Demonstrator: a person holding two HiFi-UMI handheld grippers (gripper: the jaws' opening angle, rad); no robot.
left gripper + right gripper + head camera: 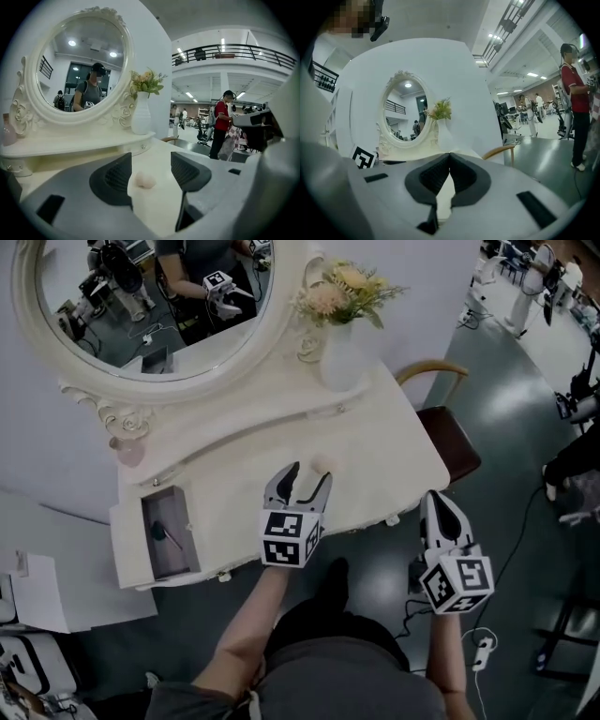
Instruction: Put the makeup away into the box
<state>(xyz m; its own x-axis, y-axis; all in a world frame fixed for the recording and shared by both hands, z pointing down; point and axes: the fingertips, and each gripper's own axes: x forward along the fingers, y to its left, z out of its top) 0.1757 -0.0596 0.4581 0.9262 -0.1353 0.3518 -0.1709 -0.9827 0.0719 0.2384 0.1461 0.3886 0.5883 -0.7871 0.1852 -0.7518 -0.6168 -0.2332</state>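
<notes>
A small pale pink makeup sponge (322, 463) lies on the cream dressing table (375, 456), just beyond the fingertips of my left gripper (309, 472). In the left gripper view the sponge (145, 180) rests on the tabletop between the open jaws of the left gripper (151, 160), touching neither pad. At the table's left end an open box (178, 561) holds a dark item with a pink stick (165, 532). My right gripper (434, 497) hangs off the table's right front corner, over the floor, and the right gripper (449, 158) has its pads pressed together with nothing between them.
An oval mirror (141, 306) and a white vase of flowers (339, 352) stand at the back of the table. A pink bottle (129, 452) sits on the left shelf. A wooden chair (452, 442) stands to the right. A person in red (221, 123) stands farther off.
</notes>
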